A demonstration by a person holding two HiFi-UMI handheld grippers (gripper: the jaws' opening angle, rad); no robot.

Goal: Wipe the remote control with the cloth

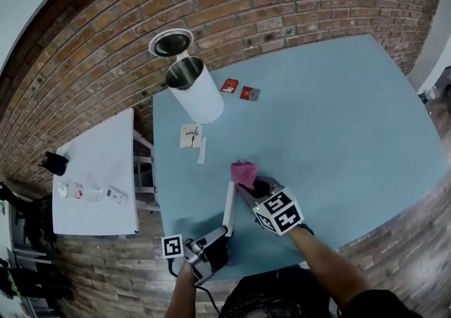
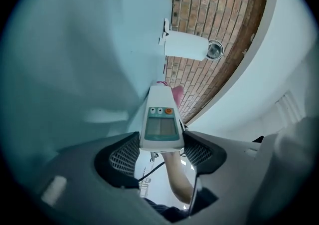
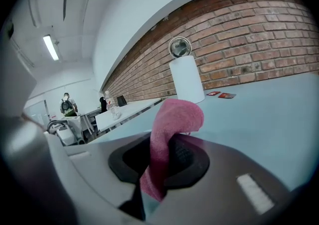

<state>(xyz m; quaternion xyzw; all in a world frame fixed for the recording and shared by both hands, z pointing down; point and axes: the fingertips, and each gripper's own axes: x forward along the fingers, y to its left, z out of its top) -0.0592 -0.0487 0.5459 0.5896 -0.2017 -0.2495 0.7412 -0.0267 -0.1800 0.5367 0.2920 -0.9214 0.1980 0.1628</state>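
Observation:
My left gripper (image 1: 220,237) is shut on the near end of a long white remote control (image 1: 229,208), held on its edge above the front of the blue table (image 1: 338,119). In the left gripper view the remote control (image 2: 161,119) sits between both pads, screen and small buttons facing the camera. My right gripper (image 1: 252,190) is shut on a pink cloth (image 1: 244,173), which hangs just right of the remote's far end. The cloth (image 3: 172,129) is pinched between the jaws in the right gripper view, its top folded over. A bit of pink cloth (image 2: 177,95) shows behind the remote.
A tall white cylinder (image 1: 194,89) with an open metal top stands at the table's back left, its lid (image 1: 170,42) on the floor behind. Two red packets (image 1: 239,89) and paper slips (image 1: 192,137) lie near it. A white side table (image 1: 99,172) with small items stands left.

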